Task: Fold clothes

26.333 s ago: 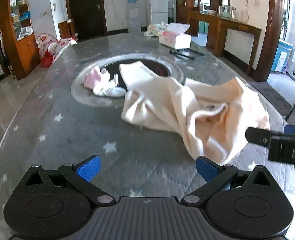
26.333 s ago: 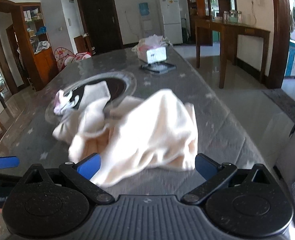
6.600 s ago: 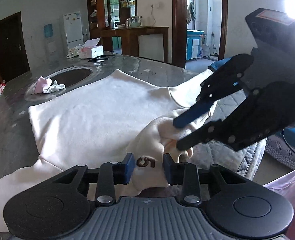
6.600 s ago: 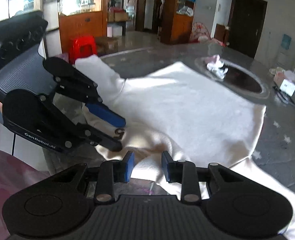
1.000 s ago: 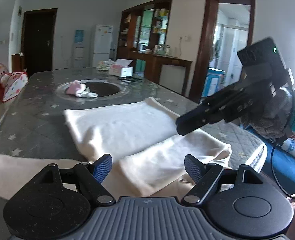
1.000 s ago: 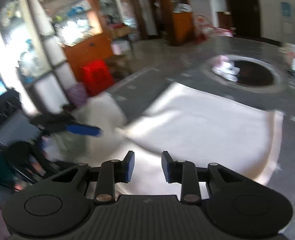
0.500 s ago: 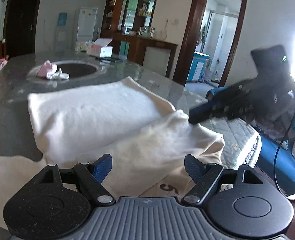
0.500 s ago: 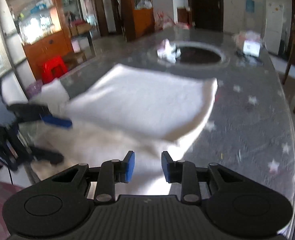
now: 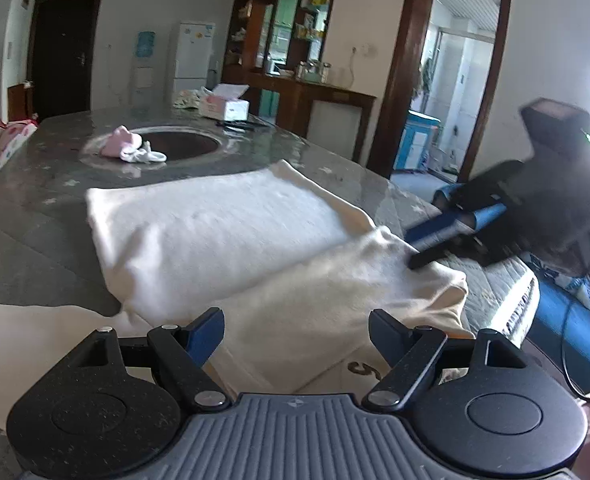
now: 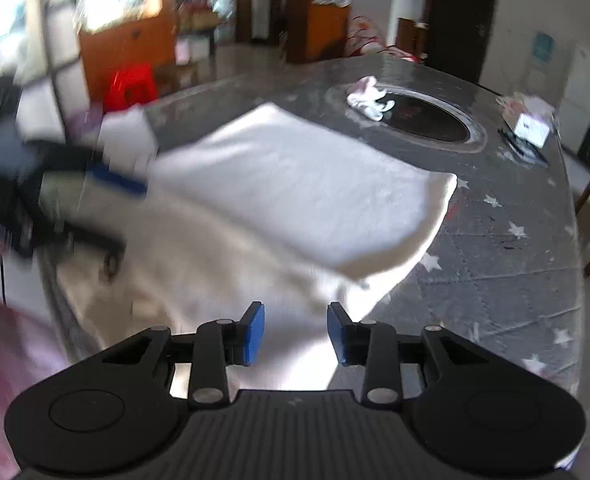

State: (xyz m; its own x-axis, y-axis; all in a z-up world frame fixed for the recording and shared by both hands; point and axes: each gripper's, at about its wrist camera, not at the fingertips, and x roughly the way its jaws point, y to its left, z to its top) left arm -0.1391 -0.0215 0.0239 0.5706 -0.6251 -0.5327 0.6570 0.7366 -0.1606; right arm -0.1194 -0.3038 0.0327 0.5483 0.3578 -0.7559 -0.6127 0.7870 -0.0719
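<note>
A cream garment (image 9: 223,232) lies on the grey star-patterned table (image 9: 35,192), its body folded flat and a sleeve laid across the near side. My left gripper (image 9: 295,330) hangs open just above the near fold, with nothing between its fingers. In the left wrist view my right gripper (image 9: 435,244) reaches in from the right, its tips at the sleeve's fold. In the blurred right wrist view the right gripper (image 10: 295,326) has its jaws opening, with a narrow gap. The garment (image 10: 295,184) lies below them, not pinched. The left gripper (image 10: 111,208) shows blurred at the left.
Small pink and white clothes (image 9: 131,150) lie at the rim of a round dark recess (image 9: 187,144) in the table. A tissue box (image 9: 225,106) stands at the far end. The table's edge runs close on the right, over blue furniture (image 9: 567,320). A red stool (image 10: 131,88) stands beyond.
The right gripper has swung down to the sleeve fold and its jaws stand slightly wider. The left gripper has sunk a little toward the garment, still open.
</note>
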